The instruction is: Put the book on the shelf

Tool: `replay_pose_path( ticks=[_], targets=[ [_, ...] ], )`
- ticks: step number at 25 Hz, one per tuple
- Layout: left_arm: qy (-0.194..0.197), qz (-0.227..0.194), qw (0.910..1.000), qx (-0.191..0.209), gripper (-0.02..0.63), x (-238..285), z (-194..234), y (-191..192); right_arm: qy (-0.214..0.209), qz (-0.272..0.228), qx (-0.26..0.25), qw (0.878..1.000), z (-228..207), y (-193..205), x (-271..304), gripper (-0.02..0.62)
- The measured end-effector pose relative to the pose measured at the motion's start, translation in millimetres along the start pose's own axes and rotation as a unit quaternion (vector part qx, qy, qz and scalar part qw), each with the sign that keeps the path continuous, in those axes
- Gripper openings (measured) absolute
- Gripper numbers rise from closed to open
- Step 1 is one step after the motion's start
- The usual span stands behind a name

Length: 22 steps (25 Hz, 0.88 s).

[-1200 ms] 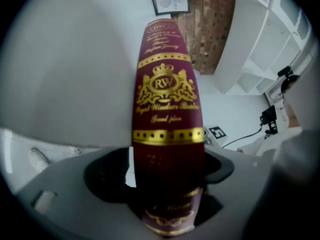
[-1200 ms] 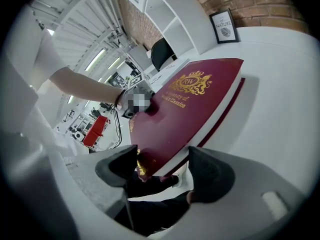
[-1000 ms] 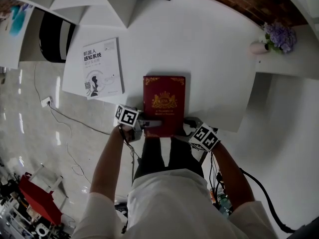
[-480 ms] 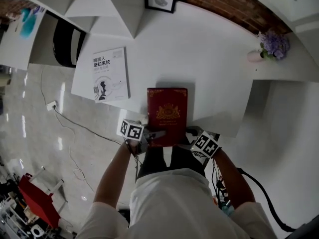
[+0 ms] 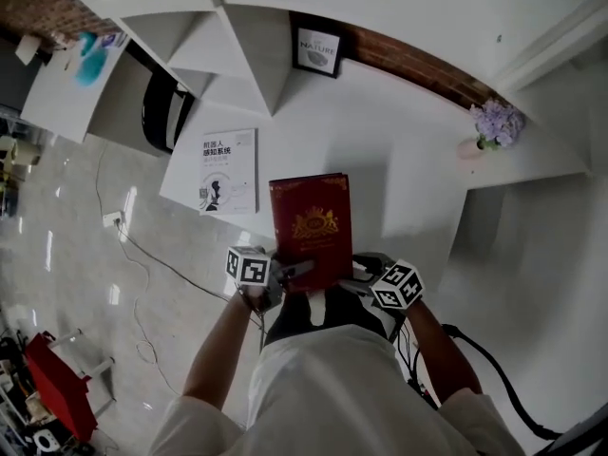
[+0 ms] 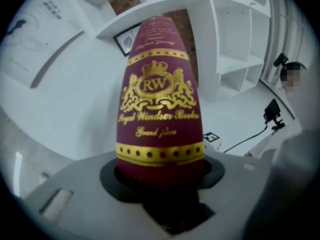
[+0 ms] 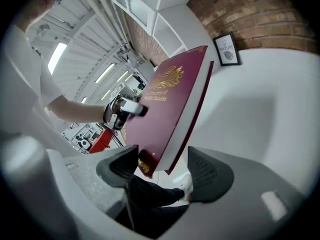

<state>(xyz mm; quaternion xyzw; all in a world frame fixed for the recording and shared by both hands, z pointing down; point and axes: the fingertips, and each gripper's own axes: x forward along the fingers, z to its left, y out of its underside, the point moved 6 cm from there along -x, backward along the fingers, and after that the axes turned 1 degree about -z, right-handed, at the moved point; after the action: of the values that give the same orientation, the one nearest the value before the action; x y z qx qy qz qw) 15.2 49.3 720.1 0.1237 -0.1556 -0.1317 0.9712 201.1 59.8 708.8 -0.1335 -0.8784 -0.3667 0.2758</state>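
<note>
A dark red book with gold lettering hangs in the air above the white table, held by its near edge. My left gripper is at its near left corner. Its jaws have just been closing and are shut on the book, which fills the left gripper view. At the near right corner my right gripper is shut on the book, whose corner sits between the pads. The left gripper shows beyond the book in the right gripper view. White shelves stand behind the table.
A white paperback lies on the table's left part. A framed picture leans against the brick wall. A small vase of purple flowers stands at the right. A black chair is left of the table, with cables on the floor.
The red book has come up off the table with both grippers at its near corners, and its far edge now tilts up toward the shelves. The left jaws closed onto it.
</note>
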Motion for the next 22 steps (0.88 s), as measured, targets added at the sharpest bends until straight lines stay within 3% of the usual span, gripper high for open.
replay_pose_path(
  ticks=[3, 11, 22],
  targets=[
    [-0.024, -0.026, 0.9986, 0.039, 0.249, -4.8, -25.9, -23.2, 0.021, -0.027, -0.022, 0.999, 1.5, -23.3, -17.8, 0.310],
    [-0.046, -0.091, 0.9891, 0.106, 0.249, -11.0, -103.2, -71.5, 0.066, -0.107, -0.063, 0.990, 10.5, -85.1, -73.4, 0.308],
    [-0.112, -0.167, 0.9603, 0.193, 0.249, -19.4, -176.6, -111.0, 0.104, -0.182, -0.069, 0.975, -7.2, -126.4, -127.5, 0.308]
  ],
)
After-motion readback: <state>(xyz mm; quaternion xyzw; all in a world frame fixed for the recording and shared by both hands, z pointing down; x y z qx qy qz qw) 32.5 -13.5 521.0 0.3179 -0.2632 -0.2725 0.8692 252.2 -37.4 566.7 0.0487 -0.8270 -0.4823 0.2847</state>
